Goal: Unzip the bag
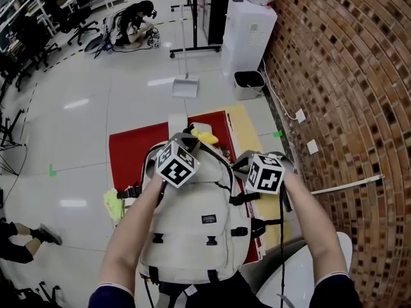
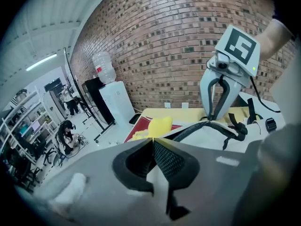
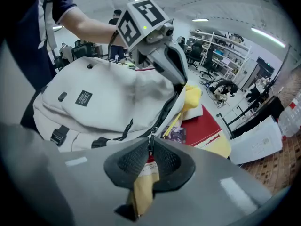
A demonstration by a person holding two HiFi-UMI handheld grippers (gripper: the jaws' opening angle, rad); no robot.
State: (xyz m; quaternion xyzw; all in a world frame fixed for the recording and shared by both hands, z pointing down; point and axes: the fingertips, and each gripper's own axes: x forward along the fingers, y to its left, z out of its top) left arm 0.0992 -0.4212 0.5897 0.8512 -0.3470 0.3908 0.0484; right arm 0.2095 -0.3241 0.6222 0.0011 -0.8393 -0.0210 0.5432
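1. Left tongs were pressed together on fabric at the top of the backpack.
2. Right tongs were clamped on the zipper pull at its side.
3. The backpack sat between both forearms, with a red mat beyond.

In the head view the marker cubes hide the jaws of both tools and the top of the backpack, whose lower end is cut off behind the person's torso at the bottom edge. It covers most of the red mat and part of a yellow thing. The print on its black label is too small to read. The pads of the right gripper bury most of the zipper pull.
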